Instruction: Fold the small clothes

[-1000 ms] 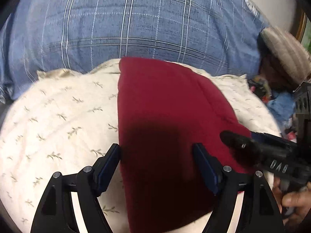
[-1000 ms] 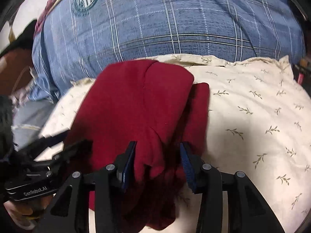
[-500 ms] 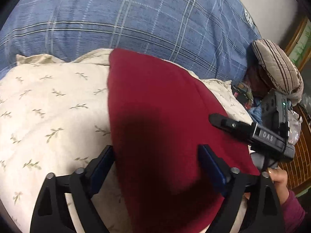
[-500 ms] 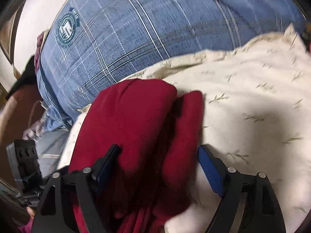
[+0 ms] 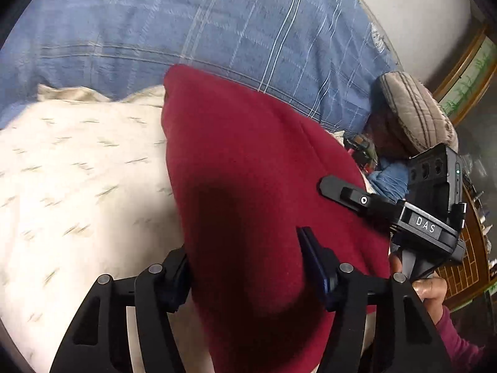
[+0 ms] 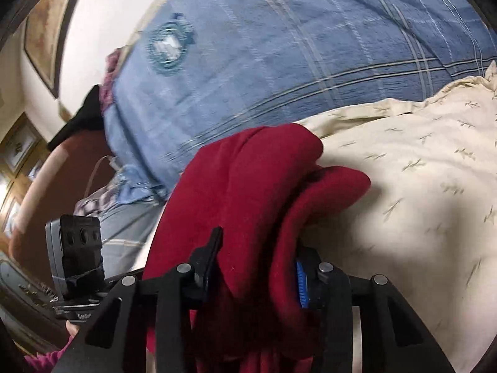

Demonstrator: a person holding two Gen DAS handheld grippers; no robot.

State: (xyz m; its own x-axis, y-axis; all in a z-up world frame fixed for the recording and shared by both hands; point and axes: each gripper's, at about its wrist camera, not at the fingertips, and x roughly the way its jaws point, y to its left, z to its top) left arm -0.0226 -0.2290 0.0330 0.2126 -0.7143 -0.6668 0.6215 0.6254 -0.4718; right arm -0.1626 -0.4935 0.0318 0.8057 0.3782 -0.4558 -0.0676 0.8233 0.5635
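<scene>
A dark red folded garment [image 5: 248,186] lies on a cream leaf-print pillow [image 5: 77,180]. My left gripper [image 5: 248,264] straddles its near end, jaws narrowed against the thick cloth. In the right wrist view the same garment [image 6: 248,192] bunches in folds between the pads of my right gripper [image 6: 254,267], jaws close on the cloth. The right gripper's body also shows in the left wrist view [image 5: 403,214], at the garment's right edge. The left gripper's body shows in the right wrist view [image 6: 77,255], at the left.
A blue plaid duvet [image 5: 202,31] rises behind the pillow, with a round logo [image 6: 169,46] on it. A striped beige cushion [image 5: 416,115] and mixed clutter lie at the right. A wooden frame [image 5: 462,77] stands against the wall.
Both grippers have narrowed onto the red garment from wide open half a second ago. Both views have tilted and moved closer to the cloth.
</scene>
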